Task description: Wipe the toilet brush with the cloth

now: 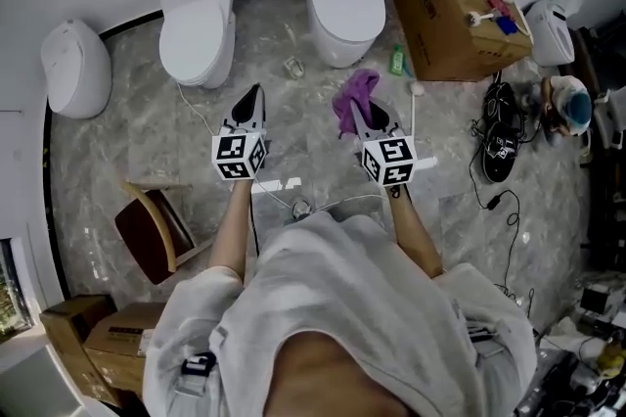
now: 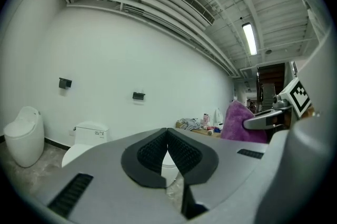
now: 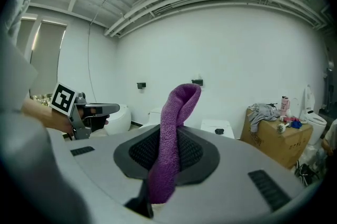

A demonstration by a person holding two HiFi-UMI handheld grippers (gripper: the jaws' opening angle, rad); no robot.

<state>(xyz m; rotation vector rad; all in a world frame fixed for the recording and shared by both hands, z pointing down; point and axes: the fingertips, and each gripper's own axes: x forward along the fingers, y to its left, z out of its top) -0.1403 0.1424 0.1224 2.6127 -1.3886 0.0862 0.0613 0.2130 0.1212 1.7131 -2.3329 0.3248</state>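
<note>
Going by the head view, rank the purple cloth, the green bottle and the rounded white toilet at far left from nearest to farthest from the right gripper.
1. purple cloth: clamped in the right gripper itself.
2. green bottle: just ahead, beside the cardboard box.
3. rounded white toilet: far off at the left edge.

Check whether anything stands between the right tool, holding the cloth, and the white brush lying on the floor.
Nothing visible does. In the head view the right tool, shut on the purple cloth, hangs just beside the white brush, which lies on bare floor. The green bottle and cardboard box sit beyond it.
</note>
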